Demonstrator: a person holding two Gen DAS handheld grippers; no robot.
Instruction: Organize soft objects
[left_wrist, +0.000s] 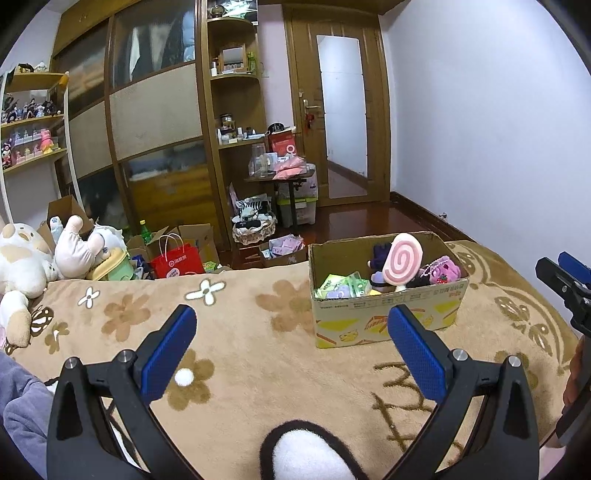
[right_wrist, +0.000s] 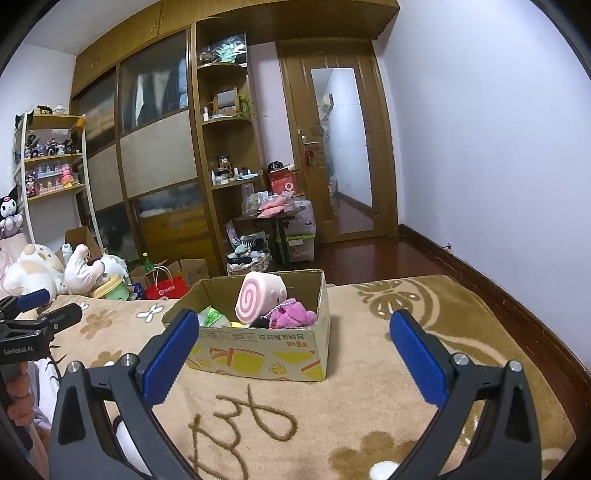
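I have both the left gripper (left_wrist: 291, 325) and right gripper (right_wrist: 293, 328) spread wide, fingers empty, above the bed blanket (left_wrist: 240, 332). The cardboard box (right_wrist: 280, 354) of soft toys sits at twelve o'clock, pink swirl plush (right_wrist: 258, 299) on top.

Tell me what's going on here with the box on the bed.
A person holds a two-finger gripper in each hand over a beige flowered blanket. The left gripper and right gripper are open and empty. The cardboard box already holds soft toys, including a pink swirl plush. More plush toys lie at the far left.
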